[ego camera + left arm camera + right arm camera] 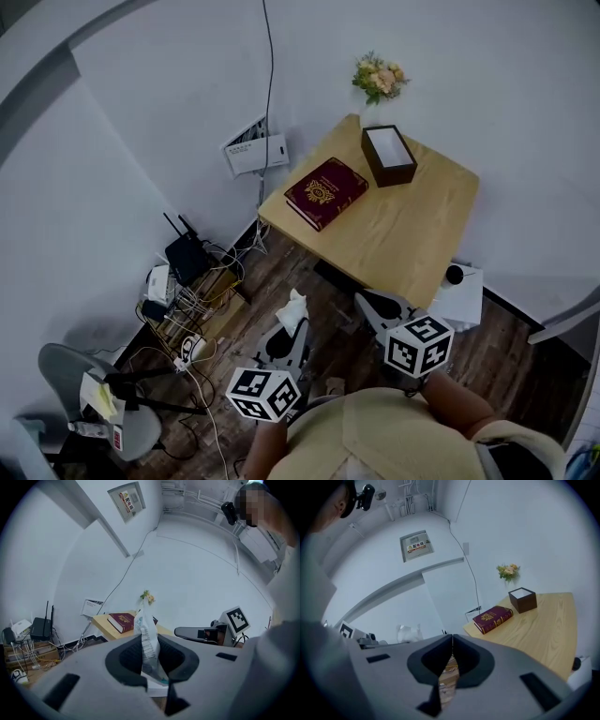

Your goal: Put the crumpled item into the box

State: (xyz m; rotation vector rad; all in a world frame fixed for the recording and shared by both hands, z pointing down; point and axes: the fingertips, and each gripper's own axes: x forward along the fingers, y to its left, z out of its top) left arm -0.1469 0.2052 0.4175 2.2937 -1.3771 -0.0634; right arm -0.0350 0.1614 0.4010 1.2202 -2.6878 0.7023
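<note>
One crumpled item point(295, 307) is pinched in the left gripper point(149, 640), the right gripper point(451, 638) pressed together; next, carry it to the box point(389, 156), upper right.

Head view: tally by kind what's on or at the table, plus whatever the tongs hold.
book: 1
box: 1
flower bunch: 1
crumpled item, held in the left tongs: 1
Total: 4
</note>
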